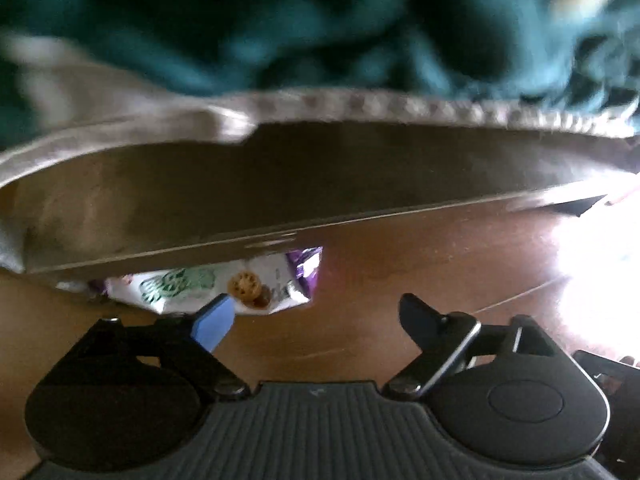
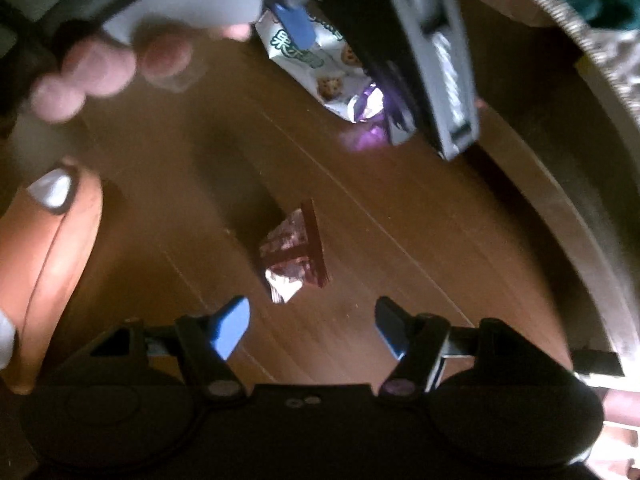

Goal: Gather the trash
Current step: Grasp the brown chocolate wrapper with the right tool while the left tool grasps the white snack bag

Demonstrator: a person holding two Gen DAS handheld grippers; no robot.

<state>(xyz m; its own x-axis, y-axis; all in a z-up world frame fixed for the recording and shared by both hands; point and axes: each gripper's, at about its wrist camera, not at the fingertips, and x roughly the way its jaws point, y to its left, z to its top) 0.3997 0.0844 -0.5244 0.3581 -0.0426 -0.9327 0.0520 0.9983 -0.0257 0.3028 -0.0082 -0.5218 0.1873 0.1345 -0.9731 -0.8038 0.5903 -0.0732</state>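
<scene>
A white and purple snack wrapper (image 1: 224,284) lies on the wooden floor, partly under a dark board's edge. My left gripper (image 1: 316,312) is open, its left blue pad (image 1: 216,320) just in front of the wrapper. In the right wrist view the same wrapper (image 2: 324,68) lies far ahead, with the left gripper (image 2: 360,40) over it. A small crumpled brown and silver wrapper (image 2: 296,256) lies on the floor just ahead of my open right gripper (image 2: 312,324).
A dark flat board (image 1: 280,188) with a grey cloth edge and teal fabric (image 1: 280,28) above fills the left view. An orange rounded object (image 2: 52,248) stands at left. A curved furniture edge (image 2: 580,208) runs down the right. A hand's fingers (image 2: 100,68) show at top left.
</scene>
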